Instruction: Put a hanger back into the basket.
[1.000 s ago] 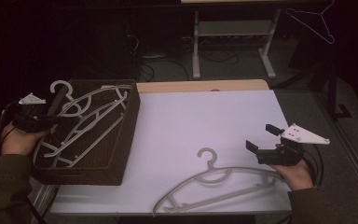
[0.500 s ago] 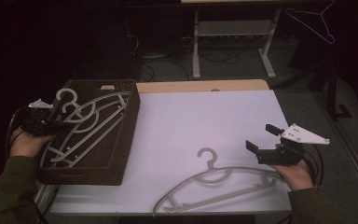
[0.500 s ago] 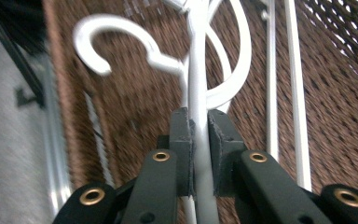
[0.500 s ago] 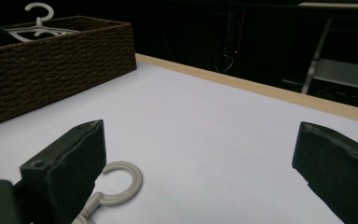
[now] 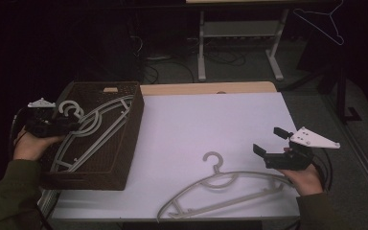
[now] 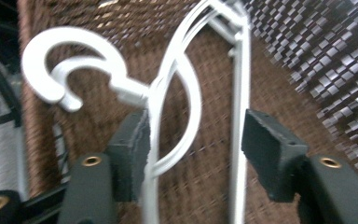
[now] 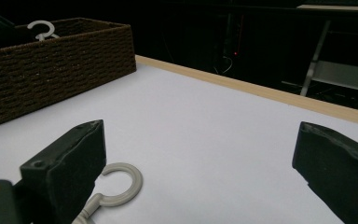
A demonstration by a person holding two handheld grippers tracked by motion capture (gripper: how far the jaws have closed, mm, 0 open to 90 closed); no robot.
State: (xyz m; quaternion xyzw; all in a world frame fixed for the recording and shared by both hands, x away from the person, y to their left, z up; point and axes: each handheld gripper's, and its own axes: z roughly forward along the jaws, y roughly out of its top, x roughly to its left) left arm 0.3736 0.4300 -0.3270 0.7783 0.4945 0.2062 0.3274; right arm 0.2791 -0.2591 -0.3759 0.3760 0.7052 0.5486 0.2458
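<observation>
A brown woven basket (image 5: 129,143) stands at the table's left end with pale plastic hangers (image 5: 100,120) lying in it. My left gripper (image 5: 72,125) reaches over the basket's left rim, open. In the left gripper view its jaws (image 6: 196,154) straddle a white hanger (image 6: 65,70) just below the hook, the left jaw beside one strand. A grey hanger (image 5: 218,168) lies flat on the white table (image 5: 211,120) near the front edge. My right gripper (image 5: 269,141) hovers open at that hanger's right end. Its jaws (image 7: 200,158) spread wide above the hanger's hook (image 7: 121,184).
The basket (image 7: 51,70) is far off to the left in the right gripper view. A wooden strip (image 5: 206,88) edges the table's far side. Behind it stand a metal rack (image 5: 239,28) and floor cables. A wire hanger (image 5: 323,21) hangs at the upper right.
My left gripper has shifted a little right and nearer over the basket, and the white hanger's hook has sunk with it. The right gripper and the grey hanger have stayed put.
</observation>
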